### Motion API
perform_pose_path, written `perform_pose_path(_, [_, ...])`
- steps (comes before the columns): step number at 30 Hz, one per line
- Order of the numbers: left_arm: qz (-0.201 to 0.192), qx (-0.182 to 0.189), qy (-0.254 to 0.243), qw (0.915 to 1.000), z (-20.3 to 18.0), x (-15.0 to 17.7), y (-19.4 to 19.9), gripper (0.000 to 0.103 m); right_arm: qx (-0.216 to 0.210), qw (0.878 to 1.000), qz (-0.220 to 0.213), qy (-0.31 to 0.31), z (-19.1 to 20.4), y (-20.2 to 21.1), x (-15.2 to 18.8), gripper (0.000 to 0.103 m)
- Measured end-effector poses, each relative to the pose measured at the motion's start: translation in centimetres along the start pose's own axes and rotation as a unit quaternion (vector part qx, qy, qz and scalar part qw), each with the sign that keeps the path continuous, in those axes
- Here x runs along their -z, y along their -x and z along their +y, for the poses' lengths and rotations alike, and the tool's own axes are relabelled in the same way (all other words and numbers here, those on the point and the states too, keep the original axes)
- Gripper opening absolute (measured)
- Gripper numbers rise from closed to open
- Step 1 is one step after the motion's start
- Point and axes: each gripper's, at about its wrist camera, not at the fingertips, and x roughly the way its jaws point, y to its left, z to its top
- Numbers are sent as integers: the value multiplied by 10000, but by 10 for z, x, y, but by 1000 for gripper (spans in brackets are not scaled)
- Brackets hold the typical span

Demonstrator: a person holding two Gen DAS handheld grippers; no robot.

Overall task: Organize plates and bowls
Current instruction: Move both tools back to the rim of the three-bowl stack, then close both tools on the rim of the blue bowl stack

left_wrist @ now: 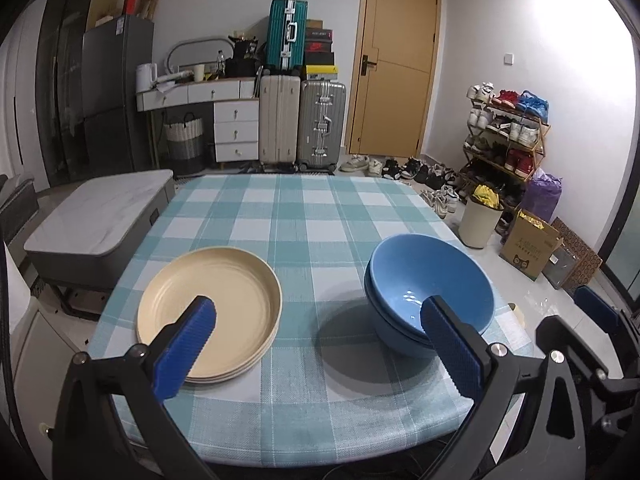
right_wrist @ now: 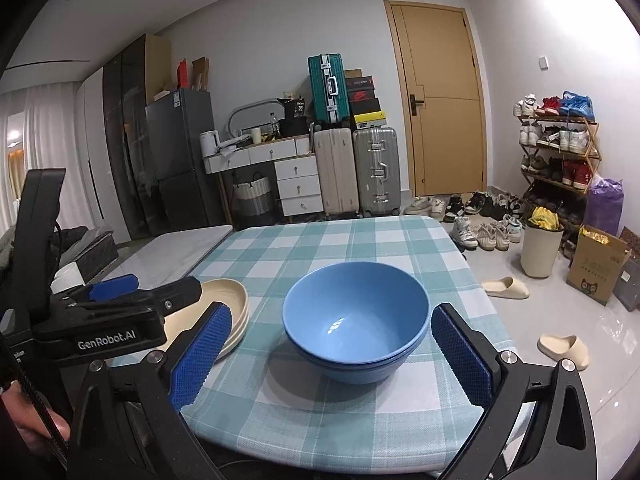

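Note:
A stack of cream plates (left_wrist: 210,308) lies on the left of the checked tablecloth (left_wrist: 304,224); it also shows in the right wrist view (right_wrist: 228,300). A stack of blue bowls (left_wrist: 428,292) stands to its right, seen centrally in the right wrist view (right_wrist: 354,320). My left gripper (left_wrist: 320,344) is open and empty, held above the table's near edge between plates and bowls. My right gripper (right_wrist: 332,356) is open and empty, its fingers on either side of the bowls but nearer the camera. The left gripper's body (right_wrist: 116,316) partly hides the plates in the right wrist view.
A grey marble side table (left_wrist: 100,220) stands left of the table. Suitcases (left_wrist: 300,120), a white desk (left_wrist: 208,96) and a door (left_wrist: 396,64) are at the back. A shoe rack (left_wrist: 508,136), bin (left_wrist: 480,216), cardboard box (left_wrist: 528,244) and slippers (right_wrist: 504,288) are on the right.

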Motion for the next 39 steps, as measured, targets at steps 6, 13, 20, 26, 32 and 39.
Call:
perform_pose_path(6, [134, -175, -106, 9997, 0, 4, -19, 103, 18, 9999, 27, -99, -13, -11, 4, 102])
perform_pose_path(13, [414, -202, -281, 9985, 10, -5, -53, 103, 104, 9993, 132, -327, -35, -41, 12, 102])
perform_pose_path(20, [1151, 391, -406, 9917, -2, -21, -103, 103, 156, 9956, 368, -843, -80, -84, 5, 102])
perform_pose_path(26, [1829, 860, -578, 9777, -26, -31, -144, 103, 29, 9867, 921, -1342, -120, -121, -4, 102])
perform_pose_path(32, [2483, 716, -732, 9633, -35, -28, -183, 103, -215, 9738, 1614, -1585, -145, -159, -12, 102])
perform_pose_path(39, [2879, 689, -1119, 9486, -38, -23, -208, 103, -393, 9535, 2588, -1494, -151, -207, -2, 102])
